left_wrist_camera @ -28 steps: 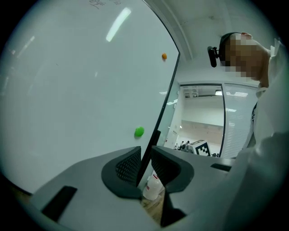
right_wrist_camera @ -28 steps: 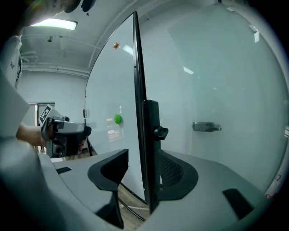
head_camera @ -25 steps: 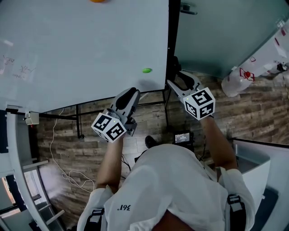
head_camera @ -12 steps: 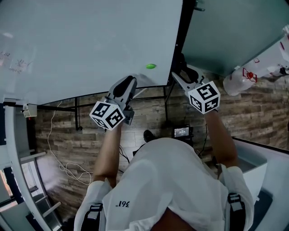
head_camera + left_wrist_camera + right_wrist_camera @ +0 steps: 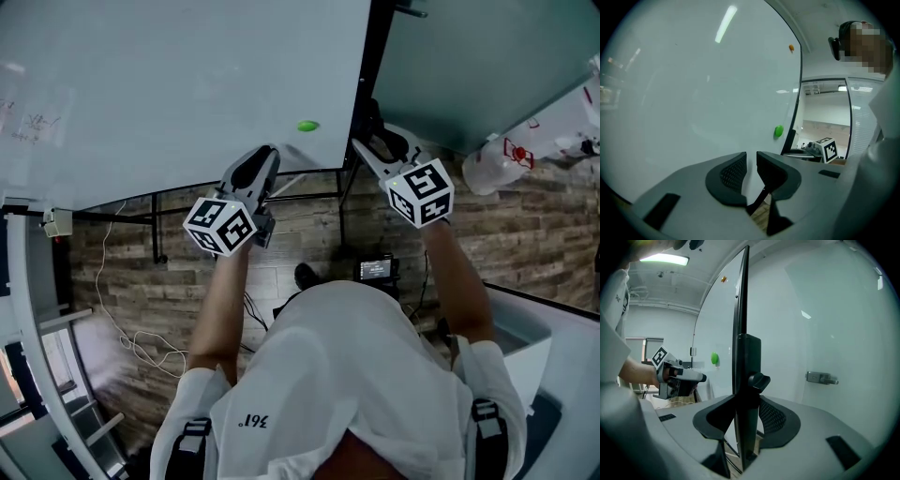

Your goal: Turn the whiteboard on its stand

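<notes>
Over a wood-plank floor [image 5: 141, 272], the big whiteboard [image 5: 178, 94] hangs in its stand. The right gripper [image 5: 749, 412], whose jaws have just been closing, clamps the stand's black post [image 5: 749, 362] at the board's side. The left gripper [image 5: 751, 164], narrowly parted and empty, sits at the bottom edge near a green magnet [image 5: 307, 126].

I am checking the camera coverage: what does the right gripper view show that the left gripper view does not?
Only the right gripper view: the black stand post between the right gripper's jaws, which have just been closing on it, and a metal handle on the wall. Only the left gripper view: the left gripper's narrow, empty jaw gap. Both: the whiteboard and its green magnet.
</notes>
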Demonstrator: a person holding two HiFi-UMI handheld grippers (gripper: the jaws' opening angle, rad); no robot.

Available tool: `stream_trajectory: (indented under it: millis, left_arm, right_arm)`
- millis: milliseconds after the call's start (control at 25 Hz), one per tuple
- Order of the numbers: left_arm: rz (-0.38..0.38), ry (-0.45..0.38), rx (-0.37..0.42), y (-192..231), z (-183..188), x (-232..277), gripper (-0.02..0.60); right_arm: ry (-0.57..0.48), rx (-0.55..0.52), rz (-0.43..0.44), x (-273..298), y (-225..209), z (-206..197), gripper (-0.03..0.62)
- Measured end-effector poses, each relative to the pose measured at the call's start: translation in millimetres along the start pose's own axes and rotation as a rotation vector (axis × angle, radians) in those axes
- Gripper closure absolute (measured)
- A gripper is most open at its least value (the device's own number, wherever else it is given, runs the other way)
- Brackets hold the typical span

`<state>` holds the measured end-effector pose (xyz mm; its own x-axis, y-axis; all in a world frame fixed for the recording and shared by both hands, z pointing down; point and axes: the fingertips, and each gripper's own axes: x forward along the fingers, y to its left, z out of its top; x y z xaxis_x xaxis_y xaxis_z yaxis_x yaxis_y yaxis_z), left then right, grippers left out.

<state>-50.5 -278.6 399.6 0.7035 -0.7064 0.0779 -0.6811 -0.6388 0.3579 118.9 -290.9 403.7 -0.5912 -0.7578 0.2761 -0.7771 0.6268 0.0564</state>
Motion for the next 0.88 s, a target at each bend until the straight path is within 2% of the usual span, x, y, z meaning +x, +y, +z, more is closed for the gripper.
stream_trajectory:
  millis: [440,880]
  left_arm:
    - [0.023,0.015,0.001,5,-7,-7,0.525]
    - [0.072,0.003,-0.02,32,-11,-34,0.525]
  right_arm:
    - [-0.007,-0.028,0.048,28,24,7,0.421]
    - [-0.002,-0.042,0.061,80,38,16,0.421]
